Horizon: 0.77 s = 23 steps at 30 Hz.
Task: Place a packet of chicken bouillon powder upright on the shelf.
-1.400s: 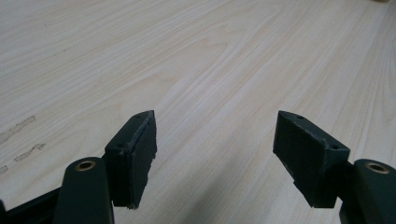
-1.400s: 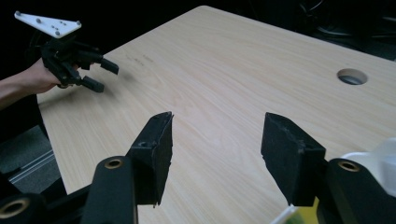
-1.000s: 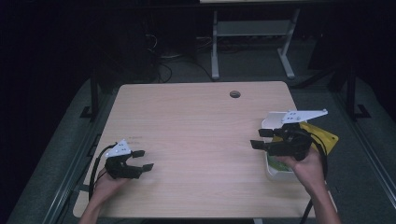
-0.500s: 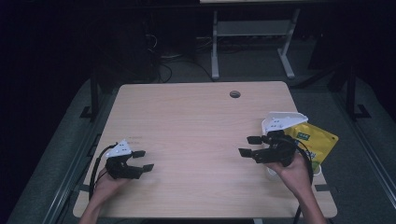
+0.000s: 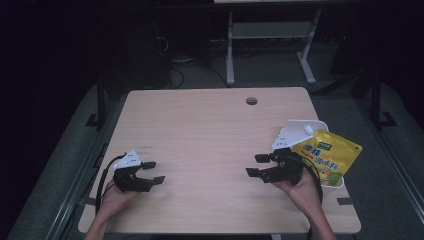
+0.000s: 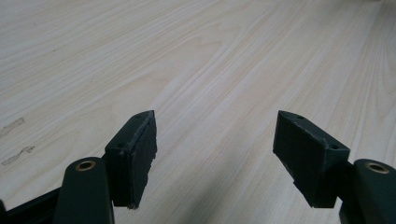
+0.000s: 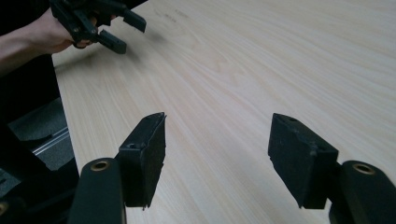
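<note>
A yellow spouted pouch [image 5: 327, 155] lies across a white tub [image 5: 300, 123] at the table's right edge. Just left of it, low over the wood, my right gripper [image 5: 256, 165] points left. Its jaws have just been opening, and the right gripper view shows this gripper [image 7: 217, 126] with bare table between them. My left gripper [image 5: 154, 172] rests near the front left corner, pointing right. It is open, and the left gripper view shows it [image 6: 215, 126] with nothing between its pads [image 6: 135, 149]. The right gripper view also catches the left gripper [image 7: 128, 35] far off.
The light wooden table [image 5: 210, 135] has a round cable hole [image 5: 251, 100] near its back edge. A metal stand [image 5: 270, 35] is on the dark floor behind the table. The tub and pouch overhang the right edge.
My right gripper has moved left and down, away from the pouch and tub, which it no longer covers. The left gripper has stayed put.
</note>
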Motion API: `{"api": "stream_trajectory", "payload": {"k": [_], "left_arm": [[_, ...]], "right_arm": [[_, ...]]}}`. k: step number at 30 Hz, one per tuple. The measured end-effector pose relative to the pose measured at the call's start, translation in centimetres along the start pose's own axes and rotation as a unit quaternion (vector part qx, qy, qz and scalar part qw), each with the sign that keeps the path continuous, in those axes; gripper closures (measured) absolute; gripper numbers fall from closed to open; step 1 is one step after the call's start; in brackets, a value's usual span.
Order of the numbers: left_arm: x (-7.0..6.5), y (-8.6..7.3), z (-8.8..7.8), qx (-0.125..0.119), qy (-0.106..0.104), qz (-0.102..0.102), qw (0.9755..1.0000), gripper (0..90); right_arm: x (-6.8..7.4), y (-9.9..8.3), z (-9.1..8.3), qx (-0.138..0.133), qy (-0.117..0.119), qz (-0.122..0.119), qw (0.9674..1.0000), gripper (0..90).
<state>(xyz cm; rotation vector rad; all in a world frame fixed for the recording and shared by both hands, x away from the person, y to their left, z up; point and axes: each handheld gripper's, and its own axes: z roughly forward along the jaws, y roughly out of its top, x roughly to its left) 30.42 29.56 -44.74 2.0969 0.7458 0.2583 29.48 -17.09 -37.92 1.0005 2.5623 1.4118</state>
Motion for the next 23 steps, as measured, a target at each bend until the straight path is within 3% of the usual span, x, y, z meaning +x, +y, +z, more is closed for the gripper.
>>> {"api": "stream_trajectory", "payload": {"k": [16,23], "left_arm": [[-0.1,0.0,0.0,0.001,-0.004,0.000,1.0000,29.8],[0.0,0.0,0.0,0.000,-0.004,0.000,1.0000,29.8]], "right_arm": [[0.8,-2.4,3.7,0.036,0.022,0.000,0.9991,33.2],[1.0,-2.8,4.3,0.046,0.026,0.003,0.9986,28.9]]}}
